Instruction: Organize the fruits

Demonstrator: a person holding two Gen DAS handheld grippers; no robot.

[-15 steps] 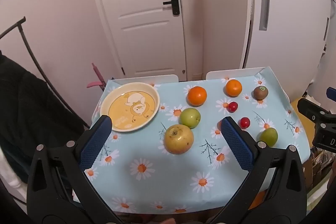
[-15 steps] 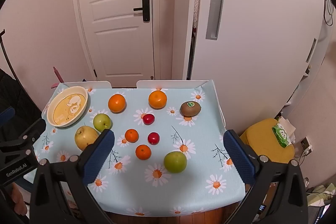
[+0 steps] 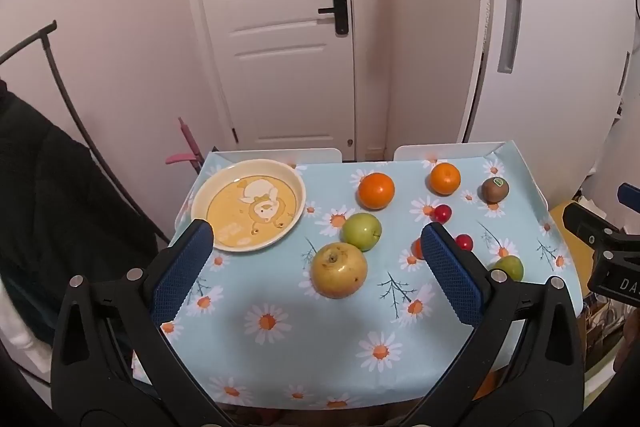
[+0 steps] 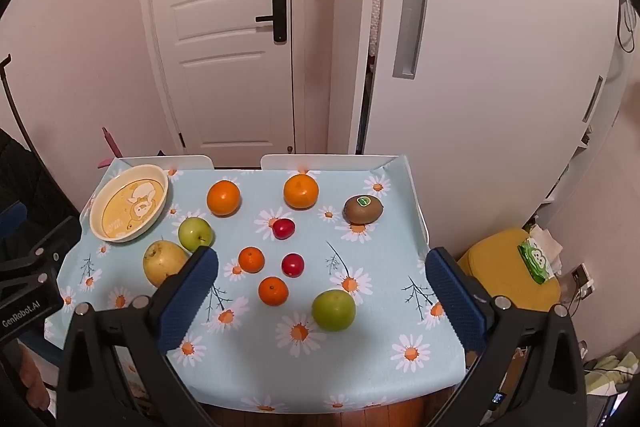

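Observation:
A cream plate (image 3: 298, 201) (image 4: 98, 203) with a yellow cartoon centre sits at the table's far left. Scattered on the daisy cloth are a yellow pear (image 3: 339, 269) (image 4: 162, 263), two green apples (image 3: 361, 231) (image 4: 333, 309), two big oranges (image 3: 376, 190) (image 4: 301, 191), two small mandarins (image 4: 251, 259), two red fruits (image 4: 292, 264) and a kiwi (image 3: 495, 189) (image 4: 363, 208). My left gripper (image 3: 316, 241) hovers open above the near left of the table, the pear showing between its fingers. My right gripper (image 4: 322, 269) hangs open over the near middle, holding nothing.
The small table (image 4: 280, 367) is covered by a blue daisy cloth and stands before a white door (image 4: 224, 39). A dark garment on a rack (image 3: 40, 207) is at the left. A yellow stool (image 4: 508, 275) with a wipes pack stands to the right.
Both views are almost unchanged; the left view has shifted slightly, with the fruit a touch lower in frame. Nothing on the table moved.

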